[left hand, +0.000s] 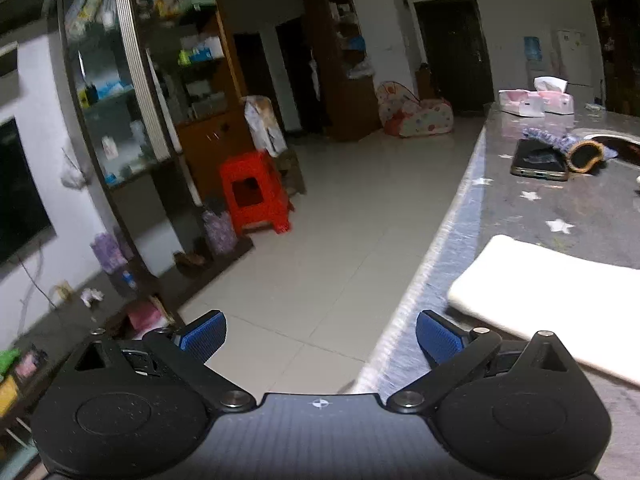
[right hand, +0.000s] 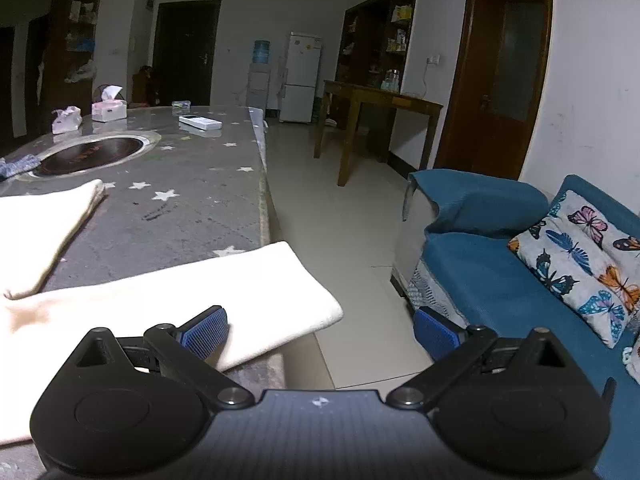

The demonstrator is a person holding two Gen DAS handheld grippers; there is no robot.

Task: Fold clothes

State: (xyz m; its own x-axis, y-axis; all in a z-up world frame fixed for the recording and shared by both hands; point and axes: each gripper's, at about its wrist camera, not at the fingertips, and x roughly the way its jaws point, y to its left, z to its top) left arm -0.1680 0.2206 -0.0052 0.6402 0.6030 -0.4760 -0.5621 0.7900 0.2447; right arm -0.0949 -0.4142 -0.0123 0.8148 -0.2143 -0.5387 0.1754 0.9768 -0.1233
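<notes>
Both of your grippers are spread wide with nothing between the blue pads. Your left gripper (left hand: pixel 321 336) hangs off the table's (left hand: pixel 516 216) left edge, its right pad (left hand: pixel 436 338) over the table edge just beside the cloth (left hand: pixel 560 300), not touching as far as the view shows; its left pad (left hand: pixel 204 334) is over bare floor (left hand: pixel 320 220). That cloth lies flat and folded on the star-print cover, a cream rectangle near the near-left corner. Farther back on the table sit a phone (left hand: pixel 540 160), a blue knit item (left hand: pixel 560 142) and 2 tissue packs (left hand: pixel 536 100). A red stool (left hand: pixel 254 192) stands by the cabinet (left hand: pixel 160 80). Your right gripper (right hand: pixel 321 332) is at the table's (right hand: pixel 192 208) near-right corner: its left pad (right hand: pixel 206 330) is over the folded cloth (right hand: pixel 180 292), whose corner overhangs the table edge; contact cannot be told. Its right pad (right hand: pixel 436 334) is over floor, in front of the blue sofa (right hand: pixel 500 272). 1 more cream piece (right hand: pixel 44 224) lies to the left, well inboard, near the round inset plate (right hand: pixel 96 156). A remote (right hand: pixel 200 122) lies near the far edge.
</notes>
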